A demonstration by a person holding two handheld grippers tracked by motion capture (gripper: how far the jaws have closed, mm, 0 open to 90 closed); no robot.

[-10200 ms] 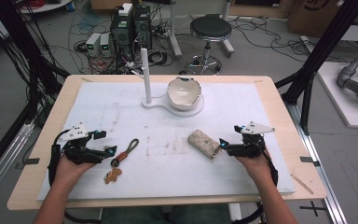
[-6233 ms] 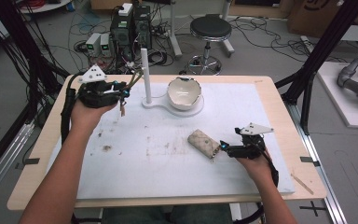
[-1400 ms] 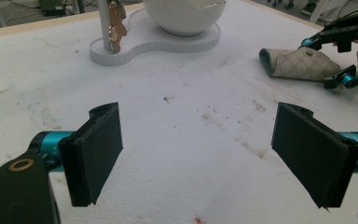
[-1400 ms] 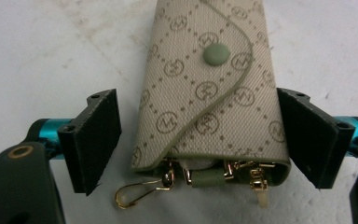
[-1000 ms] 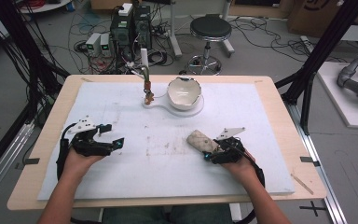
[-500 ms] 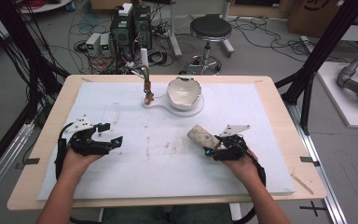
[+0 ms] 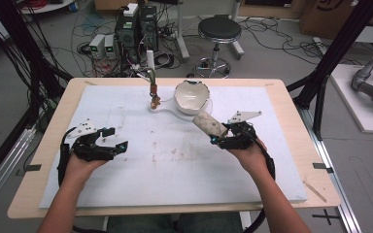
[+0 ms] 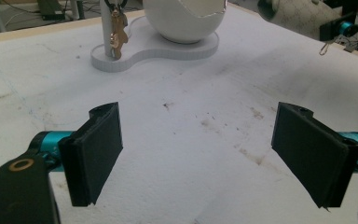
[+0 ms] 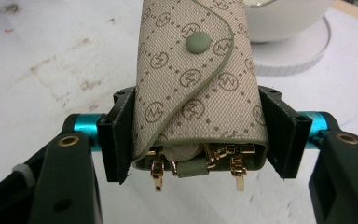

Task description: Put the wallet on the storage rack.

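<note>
Carrying the key pouch (image 7: 210,124) toward the white bowl (image 7: 192,95) looks like the step in hand. The right hand-held gripper (image 7: 217,138) is clenched on the pouch: in the right gripper view its two black jaws press the beige monogrammed sides of the pouch (image 9: 198,84) near the open end, where gold key hooks hang out, and the snap-buttoned flap points away toward the bowl (image 9: 284,18). In the high view the pouch is lifted off the counter (image 7: 184,165), right of centre, with its far end just near of the bowl and a little to its right, not yet over the rim.

The left hand-held gripper (image 7: 114,147) rests low at the near left, well apart from the work; its jaws stand wide and grip nothing in the left gripper view (image 8: 214,158). Far ahead of it stands the white post (image 8: 108,28) with a small brown keychain (image 8: 117,39) hanging on it, sharing one flat base (image 8: 168,46) with the bowl.

The next move, as I judge it, calls for bringing the pouch farther and slightly left until it hangs over the bowl's opening, then letting the jaws part. The pouch is long beside the bowl, so it may need tilting to settle inside instead of catching on the jagged rim.
</note>
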